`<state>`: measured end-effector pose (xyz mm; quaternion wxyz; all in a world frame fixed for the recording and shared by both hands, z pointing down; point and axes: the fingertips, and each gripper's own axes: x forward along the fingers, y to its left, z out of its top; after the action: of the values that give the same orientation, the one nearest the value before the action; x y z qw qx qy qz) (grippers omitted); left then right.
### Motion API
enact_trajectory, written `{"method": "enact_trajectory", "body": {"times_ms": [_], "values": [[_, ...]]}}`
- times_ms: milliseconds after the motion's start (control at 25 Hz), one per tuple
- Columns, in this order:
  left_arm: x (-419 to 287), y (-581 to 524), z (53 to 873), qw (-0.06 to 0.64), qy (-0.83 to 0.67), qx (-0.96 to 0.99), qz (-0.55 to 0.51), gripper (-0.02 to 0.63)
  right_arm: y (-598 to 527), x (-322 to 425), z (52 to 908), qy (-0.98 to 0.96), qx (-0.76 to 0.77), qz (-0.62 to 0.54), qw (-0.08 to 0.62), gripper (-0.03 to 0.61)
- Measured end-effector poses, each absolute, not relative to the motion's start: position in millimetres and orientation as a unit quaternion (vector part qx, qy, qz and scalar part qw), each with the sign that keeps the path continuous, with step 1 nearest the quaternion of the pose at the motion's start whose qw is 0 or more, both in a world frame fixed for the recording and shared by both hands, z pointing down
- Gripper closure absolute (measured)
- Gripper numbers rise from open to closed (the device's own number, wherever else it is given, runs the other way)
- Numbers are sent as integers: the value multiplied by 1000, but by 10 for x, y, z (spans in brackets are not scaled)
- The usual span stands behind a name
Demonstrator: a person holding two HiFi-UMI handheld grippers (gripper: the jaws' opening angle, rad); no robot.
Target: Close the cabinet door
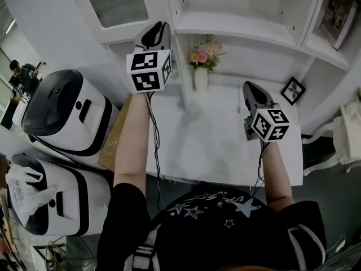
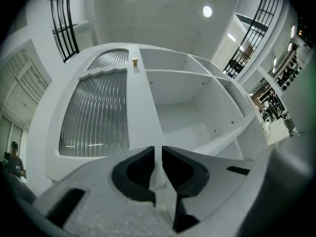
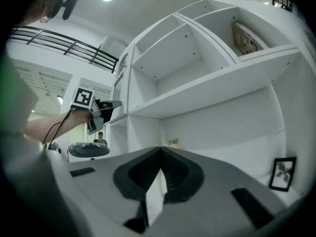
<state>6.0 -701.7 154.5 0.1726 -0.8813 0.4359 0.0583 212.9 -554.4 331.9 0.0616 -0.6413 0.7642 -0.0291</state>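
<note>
- Cabinet door: a white-painted frame around an arched pane of ribbed, translucent glass. It stands at the left of the cabinet, beside the open compartments, and appears to lie in line with the cabinet front.
- Left gripper: raised in front of the door's right-hand edge. Its black, scooped jaws are drawn almost together with only a thin slit between the tips. The white upright shows through the slit, and nothing can be seen clamped.
- Right gripper: held lower, over the table and well apart from the door. Its jaw tips meet and hold nothing.
- Marker cubes: one on each gripper, with white faces printed with square black-and-white code patterns. There are no letters to read.
- Shelves: smooth white boards forming open rectangular compartments, with small peg holes in the side walls.
- Table: a flat, matt white top below the shelves.
- Vase: slim and white, standing on the table at the foot of an upright and holding pink and cream flowers.
- Picture frame: small, black and square, propped at the back right of the table.
- Machines: two rounded, glossy white housings with black domed tops, at the table's left.
- Shirt: black, printed with outlined stars and lettering too foreshortened to read.
</note>
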Motion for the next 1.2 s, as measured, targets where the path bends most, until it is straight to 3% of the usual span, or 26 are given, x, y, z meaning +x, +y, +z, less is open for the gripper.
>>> {"method": "enact_trajectory", "body": {"times_ms": [480,1200], "values": [[-451,-5992,1649,148,427,-889,69,585,-4623,1709,3209,759,-648,-30,57,574],[-1024,-4747,3187,37,432,-901,5,604,-3866,1161,3689,771,-631,-75,33,574]]}}
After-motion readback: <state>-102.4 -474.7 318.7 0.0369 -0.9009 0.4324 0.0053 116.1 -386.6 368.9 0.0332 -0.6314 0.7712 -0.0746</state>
